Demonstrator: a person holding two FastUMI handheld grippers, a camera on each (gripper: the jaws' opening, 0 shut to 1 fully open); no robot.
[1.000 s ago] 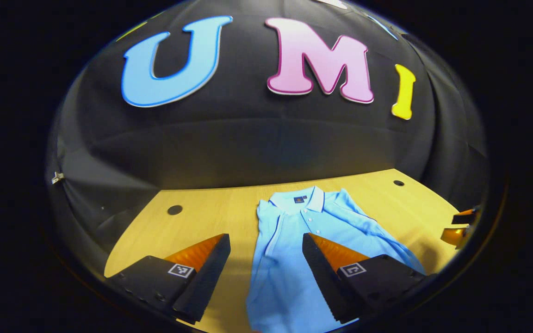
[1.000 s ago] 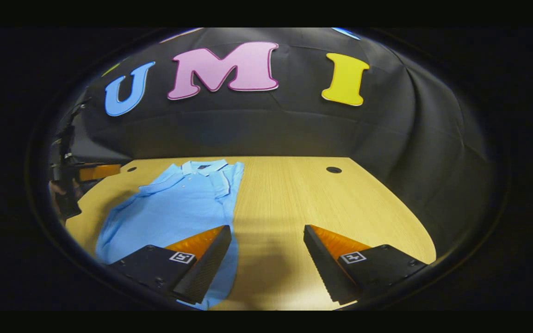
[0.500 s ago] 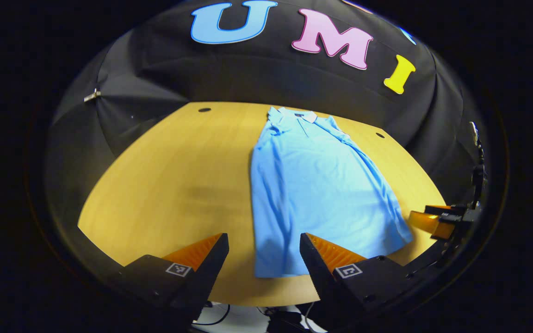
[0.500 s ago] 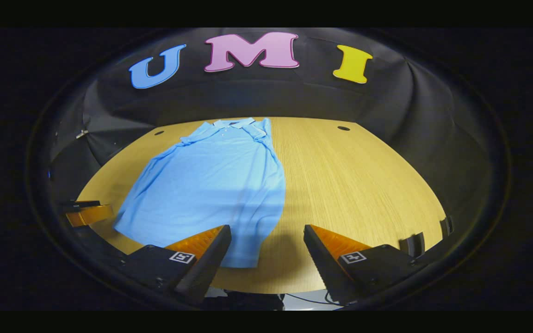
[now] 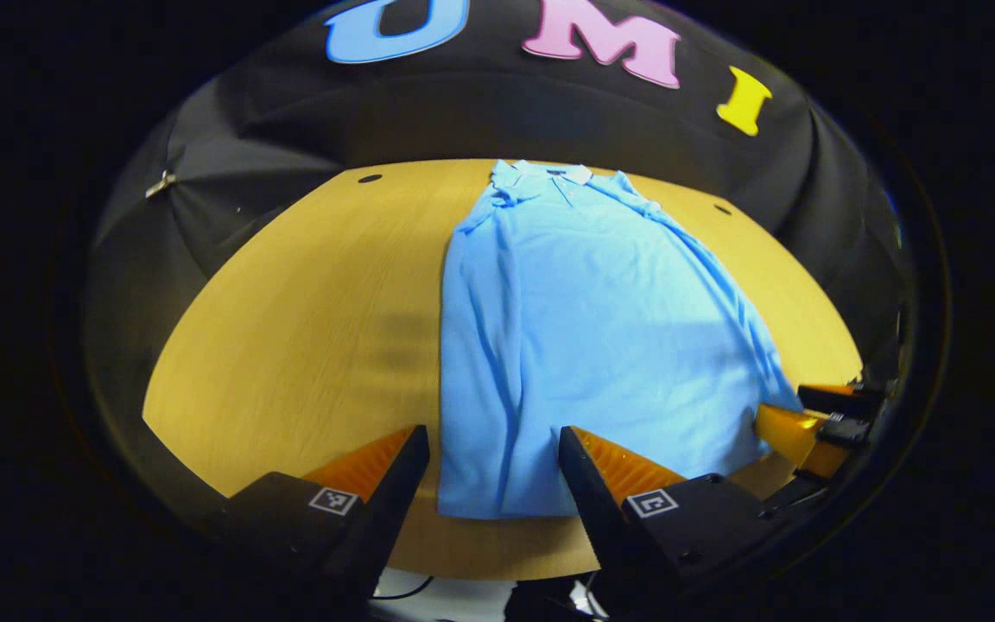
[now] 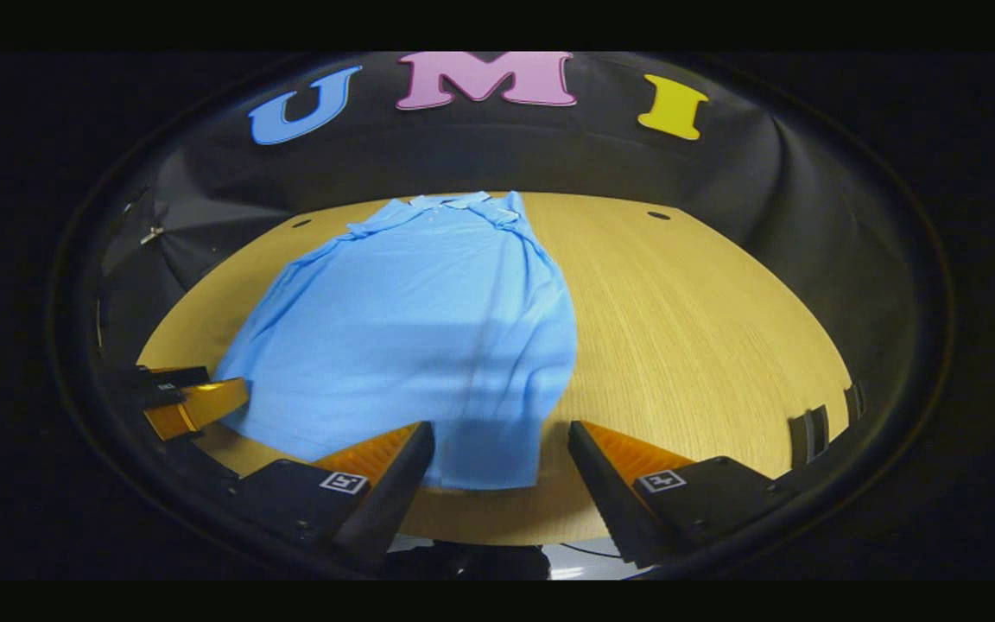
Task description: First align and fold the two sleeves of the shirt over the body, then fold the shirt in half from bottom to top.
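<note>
A light blue polo shirt (image 5: 584, 320) lies flat on the wooden table (image 5: 307, 328), collar at the far end, both sleeves folded in over the body. In the right gripper view the same shirt (image 6: 428, 328) stretches from the far edge to the near edge. My left gripper (image 5: 493, 449) is open above the hem's left corner, with nothing between its fingers. My right gripper (image 6: 502, 445) is open above the hem's right corner, also holding nothing. Each gripper shows at the side of the other's view: the right gripper (image 5: 817, 419), the left gripper (image 6: 182, 402).
The table (image 6: 705, 328) has small round holes near its far corners, one hole (image 5: 370, 179) on the left and another hole (image 6: 658, 215) on the right. The table's near edge runs just under both grippers, with cables below it. Black cloth walls enclose the table.
Both grippers have pulled back from the shirt's upper half to its bottom hem at the near table edge. Both stayed open. The shirt has not moved.
</note>
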